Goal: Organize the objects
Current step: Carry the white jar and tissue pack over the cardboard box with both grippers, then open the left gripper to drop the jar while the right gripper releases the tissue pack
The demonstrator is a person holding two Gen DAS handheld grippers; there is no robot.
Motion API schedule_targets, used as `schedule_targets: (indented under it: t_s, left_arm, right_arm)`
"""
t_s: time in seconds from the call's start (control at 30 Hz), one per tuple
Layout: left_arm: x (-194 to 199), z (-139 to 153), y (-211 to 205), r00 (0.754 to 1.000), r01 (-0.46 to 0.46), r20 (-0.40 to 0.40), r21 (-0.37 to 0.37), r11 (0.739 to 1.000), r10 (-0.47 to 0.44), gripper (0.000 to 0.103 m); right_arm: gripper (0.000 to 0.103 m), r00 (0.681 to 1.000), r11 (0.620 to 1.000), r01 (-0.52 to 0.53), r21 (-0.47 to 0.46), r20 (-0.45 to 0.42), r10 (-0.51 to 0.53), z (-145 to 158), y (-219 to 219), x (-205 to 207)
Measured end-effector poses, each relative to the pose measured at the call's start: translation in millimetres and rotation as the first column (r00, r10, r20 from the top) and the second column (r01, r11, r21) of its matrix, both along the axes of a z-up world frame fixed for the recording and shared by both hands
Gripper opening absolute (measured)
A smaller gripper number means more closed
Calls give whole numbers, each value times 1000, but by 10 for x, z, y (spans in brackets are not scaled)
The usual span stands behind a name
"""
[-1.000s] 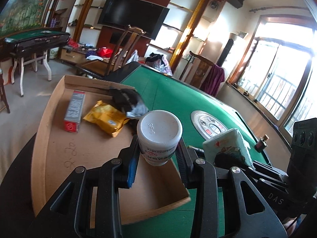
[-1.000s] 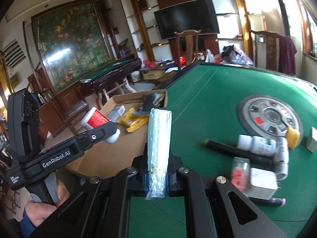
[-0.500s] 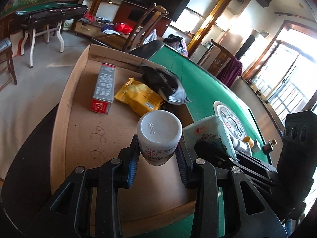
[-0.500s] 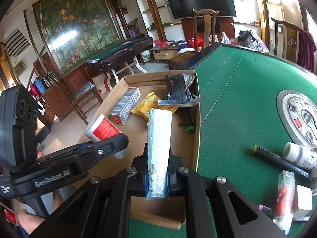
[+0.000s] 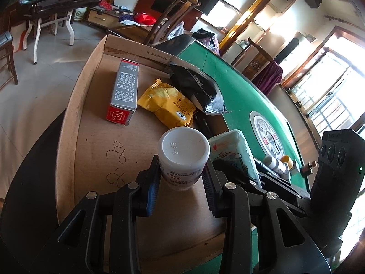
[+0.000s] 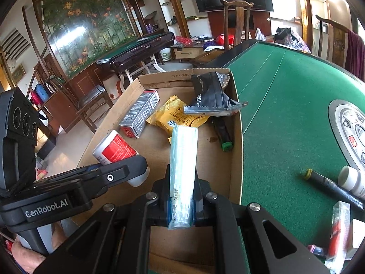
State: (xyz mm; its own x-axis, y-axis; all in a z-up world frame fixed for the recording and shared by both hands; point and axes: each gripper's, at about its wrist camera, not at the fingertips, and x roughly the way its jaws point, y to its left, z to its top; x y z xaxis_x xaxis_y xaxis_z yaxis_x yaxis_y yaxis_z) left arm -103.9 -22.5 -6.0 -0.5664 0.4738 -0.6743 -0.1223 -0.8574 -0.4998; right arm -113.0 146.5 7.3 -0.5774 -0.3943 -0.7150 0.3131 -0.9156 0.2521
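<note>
My left gripper (image 5: 181, 175) is shut on a white jar (image 5: 183, 147) with a red label, held over the near half of an open cardboard box (image 5: 68, 137). From the right wrist view the jar (image 6: 114, 148) lies tilted in the left gripper (image 6: 123, 171), above the box floor. My right gripper (image 6: 181, 207) is shut on a pale blue tissue pack (image 6: 183, 166), which stands upright over the box beside its right wall (image 6: 236, 148). The pack (image 5: 230, 150) hangs just right of the jar.
In the far half of the box lie a grey and red carton (image 5: 124, 91), a yellow cracker pack (image 5: 168, 105), a black pouch (image 5: 198, 86) and a green-capped marker (image 6: 222, 134). On the green table (image 6: 285, 91) are a black pen (image 6: 330, 185), a white bottle (image 6: 351, 180) and a round panel (image 6: 351, 132).
Both grippers came in from the table side and sank until they hang over the box, still holding the jar and the tissue pack. The box contents now look closer.
</note>
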Motion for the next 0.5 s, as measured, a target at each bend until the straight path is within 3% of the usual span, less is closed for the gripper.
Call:
schedule_targets:
  t_s: [0.27,0.5]
  left_arm:
    - [-106,0,39,999,24,48,-26,999,-22,34]
    - [-210,8,65,998,22,68,-59,998,-18,36]
  right_arm:
    - [11,999,999,-8,-40,51,10,-55,6,-99]
    - [13,999,1000,2,16,37,-3,-64,13,-122]
